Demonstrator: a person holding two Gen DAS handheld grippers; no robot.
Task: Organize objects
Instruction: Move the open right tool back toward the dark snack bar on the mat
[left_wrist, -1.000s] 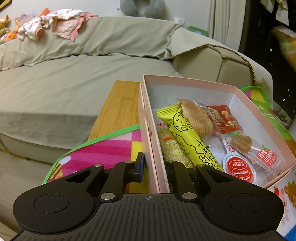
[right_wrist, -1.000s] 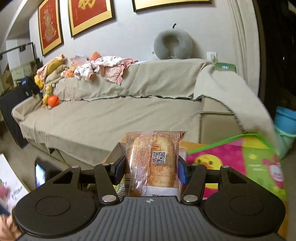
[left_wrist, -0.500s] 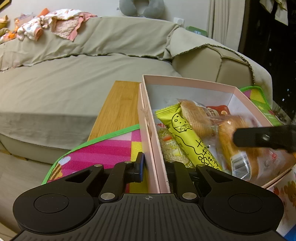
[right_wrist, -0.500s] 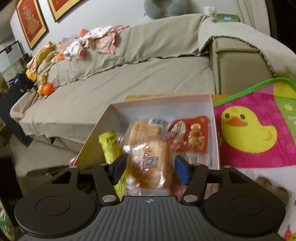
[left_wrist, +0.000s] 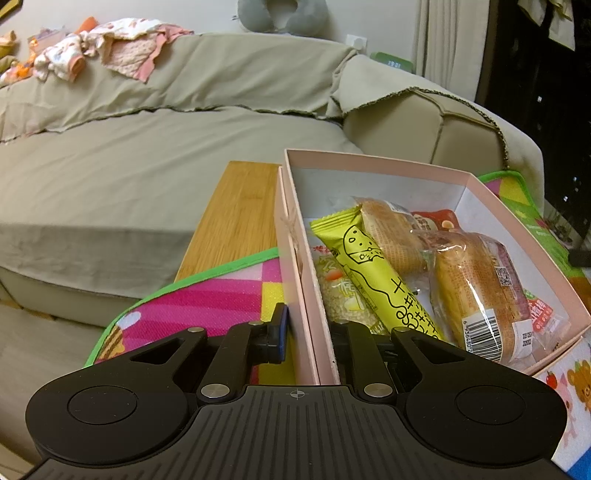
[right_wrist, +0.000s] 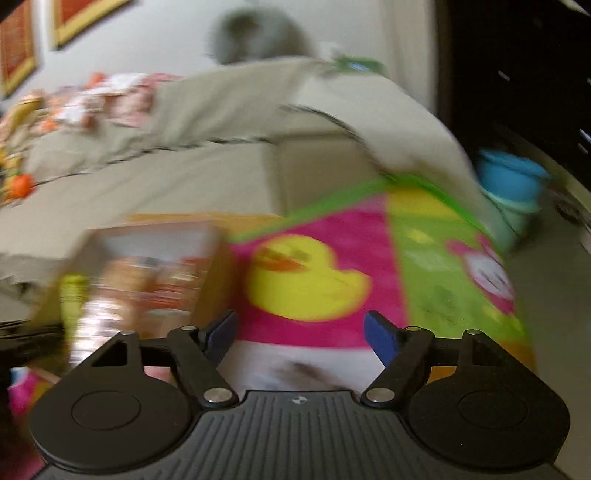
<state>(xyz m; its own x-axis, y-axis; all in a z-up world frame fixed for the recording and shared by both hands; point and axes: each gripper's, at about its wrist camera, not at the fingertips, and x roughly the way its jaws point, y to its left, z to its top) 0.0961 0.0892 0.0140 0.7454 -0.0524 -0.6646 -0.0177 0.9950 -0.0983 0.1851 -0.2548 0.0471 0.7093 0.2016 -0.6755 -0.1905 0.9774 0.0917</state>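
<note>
- Pink cardboard box (left_wrist: 413, 166): open-topped, standing on a bright patchwork play mat (left_wrist: 207, 302) spread over a bamboo tabletop (left_wrist: 236, 206), with a beige covered sofa (left_wrist: 147, 147) behind; it is the collecting place for the snacks.
- Left gripper (left_wrist: 306, 332): pressed nearly together, pinching the box's near left wall, one finger outside and one inside; a steadying hold, by the look of it.
- Box contents, left to right: a clear packet of pale grain snack (left_wrist: 343, 291) low against the left wall; a long yellow-green wrapped bar with a black cartoon drawing (left_wrist: 376, 273) lying slantwise over it; a clear-wrapped golden bread roll (left_wrist: 391, 232) behind; a second clear-wrapped bread roll with barcode label (left_wrist: 476, 295) lying on top at the right; a red packet (left_wrist: 439, 218) partly hidden beneath.
- Right gripper (right_wrist: 299, 336): jaws have just been opening and stand spread, nothing between them; it hangs over the mat's yellow duck print (right_wrist: 306, 280), the box blurred at its left.
- Step in hand: one roll is delivered, and the right hand is free.
- Next move: probably finding another loose item outside the box; none shows clearly in either view.
</note>
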